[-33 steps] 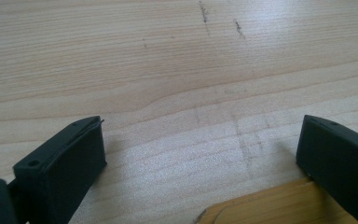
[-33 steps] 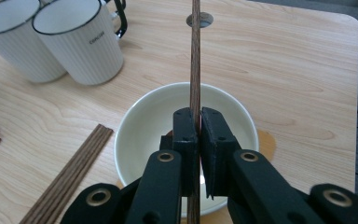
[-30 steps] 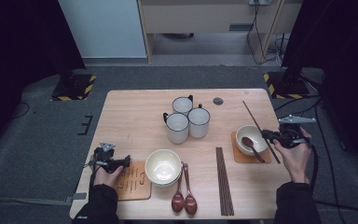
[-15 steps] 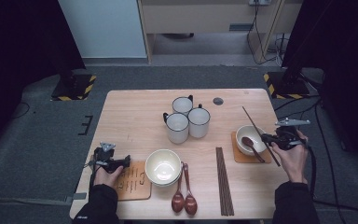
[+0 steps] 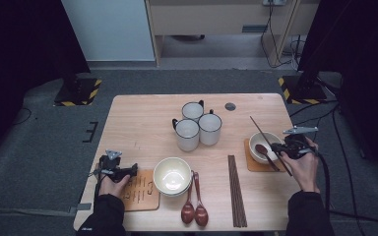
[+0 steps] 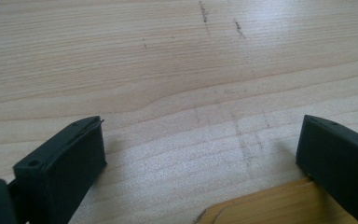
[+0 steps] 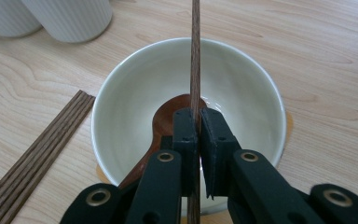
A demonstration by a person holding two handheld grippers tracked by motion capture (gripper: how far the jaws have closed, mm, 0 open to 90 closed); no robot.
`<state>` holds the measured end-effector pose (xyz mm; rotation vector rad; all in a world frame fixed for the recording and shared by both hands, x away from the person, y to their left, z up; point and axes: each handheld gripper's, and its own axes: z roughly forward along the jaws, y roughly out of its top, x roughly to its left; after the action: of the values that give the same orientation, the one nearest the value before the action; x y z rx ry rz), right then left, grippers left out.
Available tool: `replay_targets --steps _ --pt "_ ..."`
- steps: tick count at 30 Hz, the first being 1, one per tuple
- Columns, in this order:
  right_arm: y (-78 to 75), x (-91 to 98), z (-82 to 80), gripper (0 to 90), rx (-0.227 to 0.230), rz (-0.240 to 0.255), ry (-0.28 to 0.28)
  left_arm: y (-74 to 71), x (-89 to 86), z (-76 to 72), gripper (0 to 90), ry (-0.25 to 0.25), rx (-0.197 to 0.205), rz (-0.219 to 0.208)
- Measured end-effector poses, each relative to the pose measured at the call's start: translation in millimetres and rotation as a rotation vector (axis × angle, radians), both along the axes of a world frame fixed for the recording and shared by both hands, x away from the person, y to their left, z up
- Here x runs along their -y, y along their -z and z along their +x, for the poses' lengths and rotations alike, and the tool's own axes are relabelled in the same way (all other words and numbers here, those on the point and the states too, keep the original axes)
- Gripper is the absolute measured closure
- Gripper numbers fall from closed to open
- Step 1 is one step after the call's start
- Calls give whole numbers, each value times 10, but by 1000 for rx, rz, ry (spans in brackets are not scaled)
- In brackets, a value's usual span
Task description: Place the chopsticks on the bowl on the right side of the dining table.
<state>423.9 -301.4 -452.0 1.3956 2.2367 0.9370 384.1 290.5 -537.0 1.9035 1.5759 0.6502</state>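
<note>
Chopstick (image 7: 195, 56), a single dark wooden one, is pinched between the closed jaws of the right hand-held gripper (image 7: 196, 122), which hangs just above the small white bowl (image 7: 242, 88) at the right side of the surface (image 5: 142, 123); in the right gripper view the stick runs straight away from the jaws across the bowl's mouth, over the brown spoon (image 7: 168, 116) lying inside it; in the high view its long axis (image 5: 266, 140) slants from the far left down toward the person, crossing the bowl (image 5: 262, 145) on its wooden coaster (image 5: 250, 164); the bundle of chopsticks (image 5: 236, 189) lies just left of that bowl, lengthwise toward the person, so any laying-down probably means turning the held stick to match that line or lowering it across the rim; the right hand is plainly the nearer one; the left hand-held gripper (image 5: 128, 170) rests well apart at the near left, jaws spread wide and empty over bare wood, beside the corner of another coaster (image 6: 270, 205).
</note>
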Motion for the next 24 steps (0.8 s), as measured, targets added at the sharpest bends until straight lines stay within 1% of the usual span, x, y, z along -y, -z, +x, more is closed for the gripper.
replay_targets --steps 9,15,18,19,21,23,24 --pt "28 -31 7 850 -13 -18 -3 0 0 0 0 0 0 0" --pt "28 -40 1 839 -10 -24 -2 0 0 0 1 0 0 0" --pt "25 -44 1 747 11 -34 1 0 0 0 1 0 0 0" --pt "18 -44 -3 735 10 -33 4 0 0 0 1 0 0 0" --pt "1 -32 -12 679 21 -31 13 0 0 0 1 0 0 0" --pt "-22 -14 -25 660 33 -34 23 0 0 0 1 0 0 0" --pt "-42 -8 -39 650 36 -25 29 0 0 0 1 0 0 0"
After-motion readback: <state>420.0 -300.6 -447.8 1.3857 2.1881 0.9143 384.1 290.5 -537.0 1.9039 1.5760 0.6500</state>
